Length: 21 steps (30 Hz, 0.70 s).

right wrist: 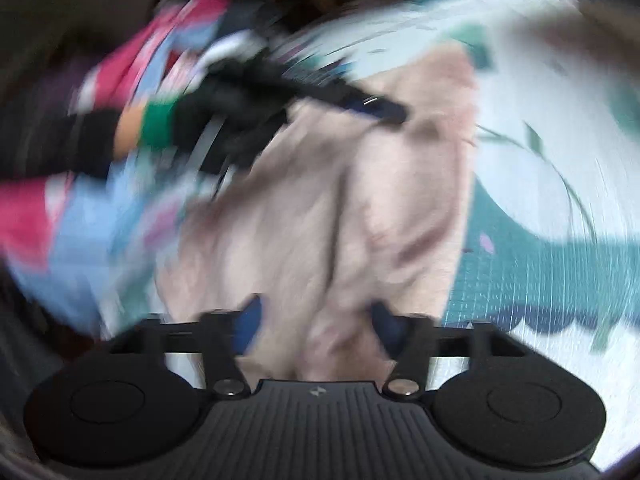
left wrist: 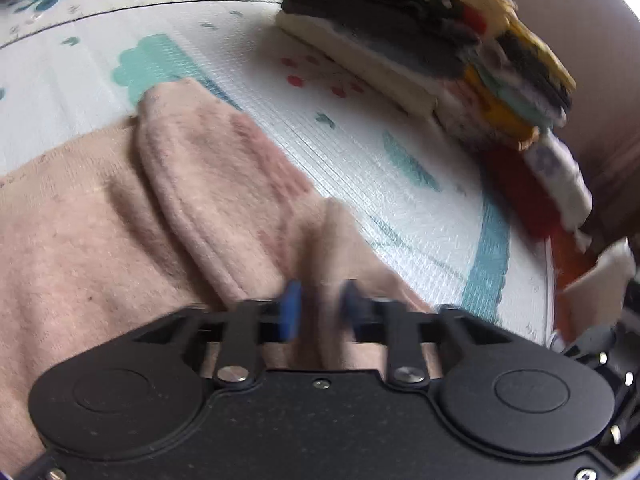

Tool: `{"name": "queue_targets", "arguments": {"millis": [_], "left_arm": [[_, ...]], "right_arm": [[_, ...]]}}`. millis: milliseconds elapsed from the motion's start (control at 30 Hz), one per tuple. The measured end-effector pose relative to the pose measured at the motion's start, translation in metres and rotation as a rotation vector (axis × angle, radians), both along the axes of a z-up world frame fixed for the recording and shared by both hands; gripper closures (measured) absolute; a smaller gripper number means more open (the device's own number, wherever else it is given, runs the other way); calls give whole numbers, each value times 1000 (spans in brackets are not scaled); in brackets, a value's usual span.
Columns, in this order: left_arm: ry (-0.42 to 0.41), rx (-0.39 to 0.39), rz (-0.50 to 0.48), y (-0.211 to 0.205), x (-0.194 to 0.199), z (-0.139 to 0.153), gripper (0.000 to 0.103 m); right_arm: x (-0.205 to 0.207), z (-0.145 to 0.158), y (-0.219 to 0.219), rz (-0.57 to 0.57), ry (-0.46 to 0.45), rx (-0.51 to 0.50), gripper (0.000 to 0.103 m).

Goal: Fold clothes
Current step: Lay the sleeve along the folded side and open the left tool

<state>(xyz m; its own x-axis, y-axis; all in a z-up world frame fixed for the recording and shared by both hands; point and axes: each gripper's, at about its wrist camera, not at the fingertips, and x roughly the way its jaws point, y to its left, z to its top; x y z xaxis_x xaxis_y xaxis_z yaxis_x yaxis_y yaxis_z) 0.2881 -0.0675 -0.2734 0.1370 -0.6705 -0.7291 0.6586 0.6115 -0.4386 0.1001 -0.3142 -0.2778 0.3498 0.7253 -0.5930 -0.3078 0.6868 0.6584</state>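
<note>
1. Two claws show, one per wrist view. The left claw (left wrist: 320, 306) has its blue pads (left wrist: 291, 310) pinched on a raised fold of the pink garment (left wrist: 200, 184).
2. From that pinch the pink garment spreads left and away over the play mat (left wrist: 360, 152), with a ribbed, rounded edge folded across its middle.
3. Far right on the mat lies a stack of folded clothes (left wrist: 420, 40) in cream, grey, yellow and red.
4. The right claw (right wrist: 316, 320) has its pads spread wide, pink cloth bunched between them; blur hides whether they grip it.
5. Beyond it, the same garment (right wrist: 360, 200) stretches away to the other claw, held by a gloved hand (right wrist: 224, 108) with a green cuff.
6. Left of that sits a blurred heap of pink and blue clothes (right wrist: 100, 200).
</note>
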Motion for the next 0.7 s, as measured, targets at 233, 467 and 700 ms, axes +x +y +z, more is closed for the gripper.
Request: {"name": "queue_targets", "arguments": {"millis": [233, 467, 700], "left_arm": [[-25, -63, -114, 5, -8, 21, 96], [-35, 30, -65, -1, -4, 5, 96], [-72, 54, -45, -5, -3, 3, 95]], "right_arm": [[-4, -12, 13, 84, 118, 110, 88], [-4, -29, -2, -33, 176, 56, 88], [-15, -26, -10, -34, 187, -5, 84]]}}
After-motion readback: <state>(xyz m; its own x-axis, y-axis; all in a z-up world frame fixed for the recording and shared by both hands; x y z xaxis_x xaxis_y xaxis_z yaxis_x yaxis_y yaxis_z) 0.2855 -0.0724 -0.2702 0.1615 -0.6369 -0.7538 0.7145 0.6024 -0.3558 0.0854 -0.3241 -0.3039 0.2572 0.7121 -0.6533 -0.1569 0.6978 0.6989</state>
